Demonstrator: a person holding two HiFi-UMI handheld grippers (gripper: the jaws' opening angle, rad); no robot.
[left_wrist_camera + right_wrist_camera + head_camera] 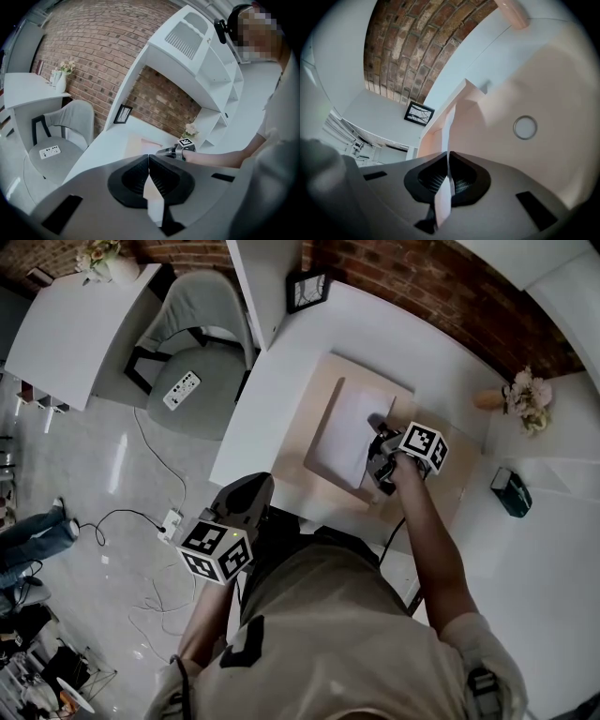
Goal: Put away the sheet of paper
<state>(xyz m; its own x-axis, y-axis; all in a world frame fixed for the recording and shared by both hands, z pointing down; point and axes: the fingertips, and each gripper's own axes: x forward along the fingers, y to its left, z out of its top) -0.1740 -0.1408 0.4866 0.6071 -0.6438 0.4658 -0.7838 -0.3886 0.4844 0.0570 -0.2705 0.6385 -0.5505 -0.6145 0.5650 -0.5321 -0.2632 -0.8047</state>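
The sheet of paper (345,432) is lying on the beige mat (427,498) in the middle of the white desk (277,390), and you are pinching its right edge with your right gripper (378,454). In the right gripper view the jaws of that gripper (449,174) are pressing together on the sheet (449,125), which is rising edge-on from between them toward the far side of the mat (543,84). A round ring (525,127) is sitting in the mat to the right of the sheet.

You are holding your left gripper (251,491) low at the near left, off the desk's near edge and well apart from the paper. Its jaws (149,163) are meeting at the tips with nothing between them.

A framed picture (307,289) is leaning at the far end of the desk, dried flowers (525,395) are lying at the right, and a grey chair (202,348) with a remote (181,390) on its seat is standing to the left.
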